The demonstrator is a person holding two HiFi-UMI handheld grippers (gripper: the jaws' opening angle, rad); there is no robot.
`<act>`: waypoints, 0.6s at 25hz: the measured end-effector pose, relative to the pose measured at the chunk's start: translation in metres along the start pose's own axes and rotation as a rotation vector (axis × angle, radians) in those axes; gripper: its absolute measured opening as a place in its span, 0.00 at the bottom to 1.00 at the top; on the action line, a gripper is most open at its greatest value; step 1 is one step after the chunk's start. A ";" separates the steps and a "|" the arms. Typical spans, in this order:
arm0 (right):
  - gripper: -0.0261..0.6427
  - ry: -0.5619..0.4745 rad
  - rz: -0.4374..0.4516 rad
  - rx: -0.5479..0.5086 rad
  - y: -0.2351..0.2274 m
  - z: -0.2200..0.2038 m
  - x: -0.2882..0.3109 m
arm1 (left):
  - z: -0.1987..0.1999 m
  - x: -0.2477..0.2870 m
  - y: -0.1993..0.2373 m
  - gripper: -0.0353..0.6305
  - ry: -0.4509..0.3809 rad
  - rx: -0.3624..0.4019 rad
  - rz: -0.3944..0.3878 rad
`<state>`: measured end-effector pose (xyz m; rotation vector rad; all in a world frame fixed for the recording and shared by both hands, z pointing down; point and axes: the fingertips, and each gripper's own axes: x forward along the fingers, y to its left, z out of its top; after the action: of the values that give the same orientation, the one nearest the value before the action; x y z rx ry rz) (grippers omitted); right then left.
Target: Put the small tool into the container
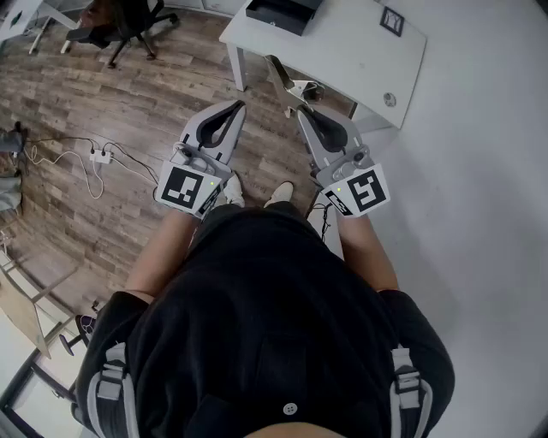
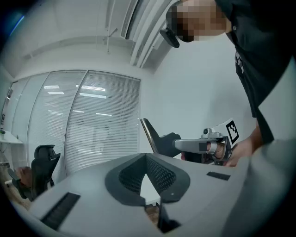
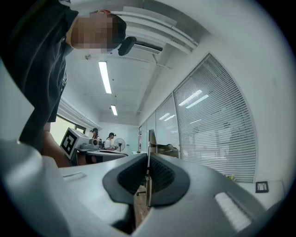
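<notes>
In the head view both grippers are held at waist height, pointing toward a white table (image 1: 342, 60). My right gripper (image 1: 301, 109) is shut on a thin flat metal tool (image 1: 281, 75) that sticks out ahead of its jaws. In the right gripper view the tool (image 3: 148, 139) stands as a narrow blade pinched between the pads. My left gripper (image 1: 237, 105) is shut, its tips meeting with nothing between them. The left gripper view shows the right gripper (image 2: 159, 142) and tool (image 2: 149, 133) alongside. A black open box (image 1: 282, 13) sits on the table's far left corner.
The table also carries a marker card (image 1: 392, 20) and a small round item (image 1: 390, 99). An office chair (image 1: 120, 26) stands at the far left on the wood floor. A power strip with cables (image 1: 101, 156) lies to the left. A white wall runs along the right.
</notes>
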<state>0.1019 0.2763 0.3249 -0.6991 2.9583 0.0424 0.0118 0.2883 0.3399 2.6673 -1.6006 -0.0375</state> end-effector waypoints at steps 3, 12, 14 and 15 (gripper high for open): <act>0.07 0.000 0.003 0.009 -0.002 -0.001 0.000 | -0.003 0.001 0.000 0.06 0.010 -0.003 0.008; 0.08 0.011 -0.003 0.050 -0.005 -0.011 -0.002 | -0.010 -0.001 -0.002 0.06 0.036 0.021 0.018; 0.08 0.014 -0.004 0.051 -0.005 -0.013 -0.002 | -0.011 -0.001 -0.004 0.06 0.036 0.014 0.021; 0.08 0.015 -0.004 0.051 -0.005 -0.014 -0.002 | -0.012 -0.001 -0.005 0.06 0.037 0.012 0.021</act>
<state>0.1044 0.2724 0.3390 -0.7024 2.9604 -0.0383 0.0160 0.2916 0.3521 2.6428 -1.6231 0.0218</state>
